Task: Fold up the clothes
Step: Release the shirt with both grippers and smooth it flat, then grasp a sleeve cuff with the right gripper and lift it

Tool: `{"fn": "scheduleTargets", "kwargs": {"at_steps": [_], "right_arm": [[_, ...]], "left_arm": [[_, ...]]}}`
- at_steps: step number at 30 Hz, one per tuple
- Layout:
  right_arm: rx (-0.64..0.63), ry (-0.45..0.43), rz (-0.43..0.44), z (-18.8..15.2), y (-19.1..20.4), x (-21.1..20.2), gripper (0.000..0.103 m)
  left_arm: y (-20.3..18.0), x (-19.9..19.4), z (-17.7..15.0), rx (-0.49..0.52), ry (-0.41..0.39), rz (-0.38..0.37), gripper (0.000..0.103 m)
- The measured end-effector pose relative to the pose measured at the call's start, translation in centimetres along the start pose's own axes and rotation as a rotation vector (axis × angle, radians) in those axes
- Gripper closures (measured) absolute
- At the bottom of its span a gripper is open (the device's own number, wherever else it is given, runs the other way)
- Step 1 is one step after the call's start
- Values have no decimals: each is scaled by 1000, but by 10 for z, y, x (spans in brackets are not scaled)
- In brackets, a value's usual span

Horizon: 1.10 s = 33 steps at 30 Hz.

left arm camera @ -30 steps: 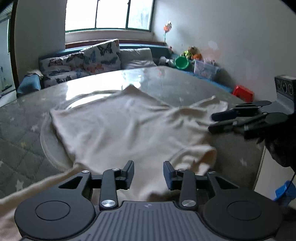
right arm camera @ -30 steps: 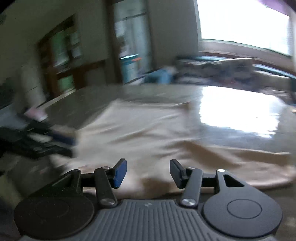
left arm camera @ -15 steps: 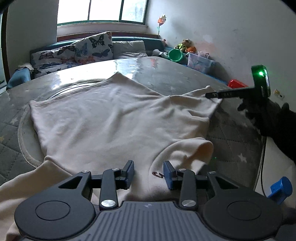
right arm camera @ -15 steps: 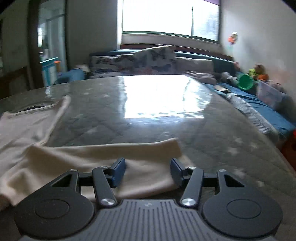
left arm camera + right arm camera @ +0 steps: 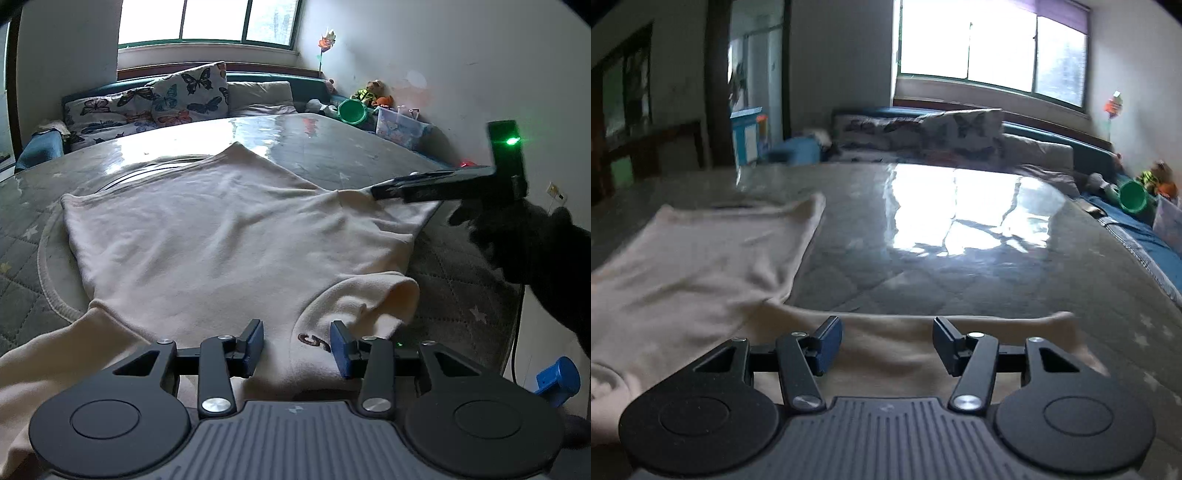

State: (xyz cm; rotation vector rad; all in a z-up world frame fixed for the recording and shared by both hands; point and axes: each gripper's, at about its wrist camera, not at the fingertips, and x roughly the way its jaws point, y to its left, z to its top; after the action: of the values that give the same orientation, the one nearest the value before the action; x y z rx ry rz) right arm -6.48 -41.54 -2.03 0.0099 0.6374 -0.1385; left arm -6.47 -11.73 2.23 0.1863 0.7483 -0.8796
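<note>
Cream sweatshirt (image 5: 207, 236) is lying spread and wrinkled; left gripper (image 5: 297, 341) is opening over it, right gripper (image 5: 886, 339) gaping, neither gripping.

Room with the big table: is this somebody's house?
Probably yes, a lived-in family room: butterfly-print cushions on a bench under the window, and soft toys in the corner.

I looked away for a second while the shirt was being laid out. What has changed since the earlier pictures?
The right claw swung from near the shirt's collar out to its far sleeve and hovers over it, open. The left claw dropped slightly toward the collar; its jaws are opening, gripping nothing. The shirt stayed spread flat on the table.
</note>
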Motion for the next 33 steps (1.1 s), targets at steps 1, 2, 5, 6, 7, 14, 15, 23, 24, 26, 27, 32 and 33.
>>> {"fn": "scheduleTargets", "kwargs": {"at_steps": [1, 2, 5, 6, 7, 14, 15, 23, 24, 26, 27, 32, 33], "right_arm": [[7, 6, -3, 1, -1, 3, 44], [29, 4, -12, 2, -5, 3, 44], [117, -11, -42, 7, -24, -2, 44], [151, -13, -49, 6, -33, -7, 44], [184, -15, -55, 5, -42, -11, 44], [389, -2, -189, -26, -103, -42, 44], [404, 2, -192, -29, -107, -43, 45], [430, 1, -238, -38, -108, -45, 47], [419, 5, -242, -37, -106, -43, 49], [410, 9, -242, -35, -105, -41, 58], [406, 11, -245, -33, -104, -39, 69], [469, 2, -225, -30, -113, -36, 92], [489, -4, -213, -30, -115, -37, 94]], "left_arm": [[0, -1, -1, -1, -1, 0, 59], [1, -2, -2, -2, -1, 0, 58], [2, -5, -4, -4, -3, -2, 58], [3, -5, -4, -6, -4, -3, 57], [3, -5, -4, -8, -5, -4, 57], [4, -3, -1, -7, -4, -7, 56], [4, -3, 0, -6, -4, -6, 56], [2, -6, 4, 0, -16, 7, 53], [2, -5, 4, 2, -13, 10, 52], [1, -4, 4, 5, -5, 16, 52], [1, -4, 4, 5, -4, 16, 52], [-1, -6, 4, 8, -10, 15, 51], [-1, -6, 5, 10, -11, 16, 51]]}}
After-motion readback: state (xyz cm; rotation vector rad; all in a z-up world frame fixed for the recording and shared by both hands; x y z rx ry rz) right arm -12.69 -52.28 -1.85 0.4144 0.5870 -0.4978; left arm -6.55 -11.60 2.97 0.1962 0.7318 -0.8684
